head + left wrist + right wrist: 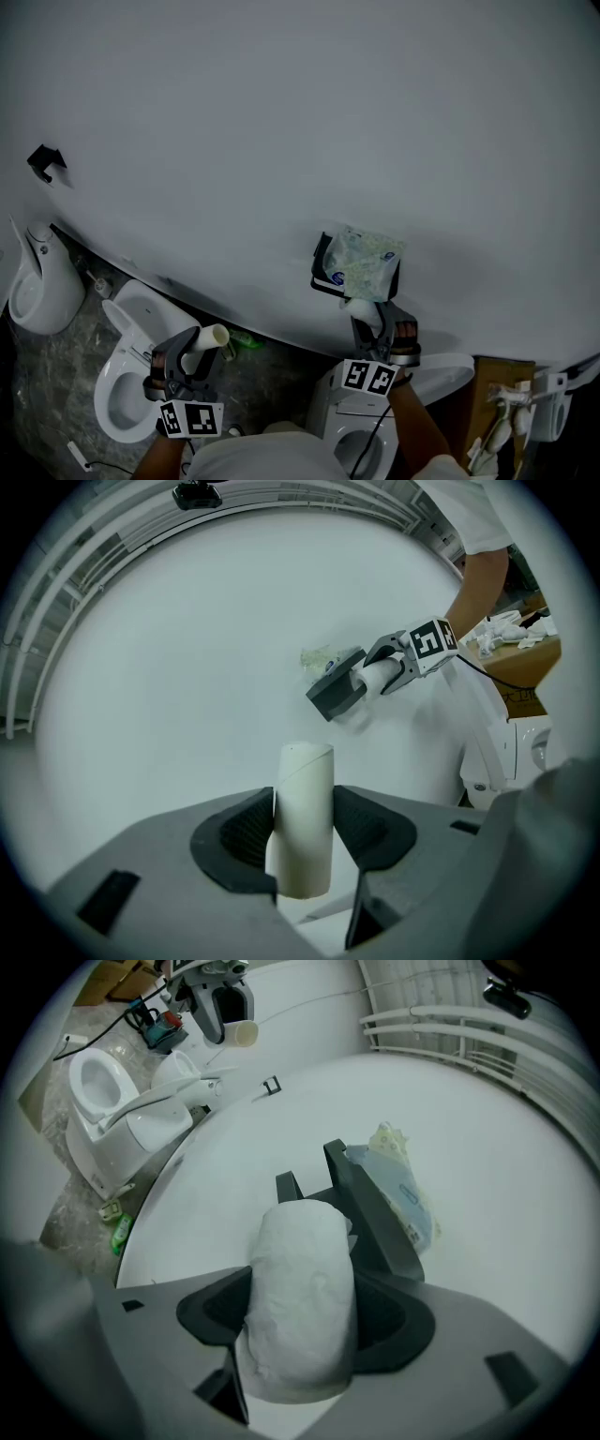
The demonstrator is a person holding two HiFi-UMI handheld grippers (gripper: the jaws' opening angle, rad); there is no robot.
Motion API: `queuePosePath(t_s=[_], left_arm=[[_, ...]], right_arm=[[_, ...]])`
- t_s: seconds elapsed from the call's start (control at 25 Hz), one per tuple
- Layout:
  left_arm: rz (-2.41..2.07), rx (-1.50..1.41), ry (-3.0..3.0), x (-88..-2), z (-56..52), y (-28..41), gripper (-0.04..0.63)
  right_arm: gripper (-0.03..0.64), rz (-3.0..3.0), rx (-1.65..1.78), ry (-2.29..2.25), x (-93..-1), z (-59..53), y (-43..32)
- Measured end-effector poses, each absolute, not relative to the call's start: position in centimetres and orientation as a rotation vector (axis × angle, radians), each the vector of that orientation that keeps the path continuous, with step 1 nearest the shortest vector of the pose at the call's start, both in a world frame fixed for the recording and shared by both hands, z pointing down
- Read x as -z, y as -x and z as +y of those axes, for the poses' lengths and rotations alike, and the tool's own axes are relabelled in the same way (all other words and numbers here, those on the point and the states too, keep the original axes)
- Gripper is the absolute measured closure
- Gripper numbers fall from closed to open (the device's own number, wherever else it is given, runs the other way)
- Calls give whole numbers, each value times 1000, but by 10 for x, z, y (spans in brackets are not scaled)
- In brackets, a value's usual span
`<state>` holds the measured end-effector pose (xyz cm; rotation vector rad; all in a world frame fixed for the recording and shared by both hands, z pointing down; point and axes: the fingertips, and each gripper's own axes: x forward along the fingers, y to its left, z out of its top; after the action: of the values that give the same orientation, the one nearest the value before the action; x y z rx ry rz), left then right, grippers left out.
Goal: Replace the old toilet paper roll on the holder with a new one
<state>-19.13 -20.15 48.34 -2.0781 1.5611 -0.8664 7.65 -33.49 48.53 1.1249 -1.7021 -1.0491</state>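
My left gripper [194, 356] is shut on an empty cardboard tube [213, 338], held away from the wall at the lower left. In the left gripper view the tube [304, 813] stands upright between the pads. My right gripper [373, 325] is shut on a new white paper roll [362, 311] just below the dark wall holder [325, 265]. In the right gripper view the roll [300, 1293] fills the jaws, its far end close to the holder's black bracket [367, 1213]. A soft tissue pack [367, 262] lies on top of the holder. From here I cannot tell whether the roll touches the holder.
White toilets stand below: one at the lower left [127, 375], another under my right arm [361, 427]. A urinal [37, 281] hangs at the far left, a black hook [44, 161] above it. A cardboard box [502, 412] sits at the lower right.
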Motion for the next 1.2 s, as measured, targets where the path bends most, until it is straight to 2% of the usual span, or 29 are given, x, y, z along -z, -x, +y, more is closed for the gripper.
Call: queuePosePath(t_s=[0.4, 1.2], left_arm=[[1544, 924, 2088, -492, -200, 192, 397], [1570, 899, 2075, -484, -199, 188, 397]], right_arm=[[307, -1702, 1242, -978, -487, -337, -42], [307, -1773, 1226, -965, -488, -338, -7]])
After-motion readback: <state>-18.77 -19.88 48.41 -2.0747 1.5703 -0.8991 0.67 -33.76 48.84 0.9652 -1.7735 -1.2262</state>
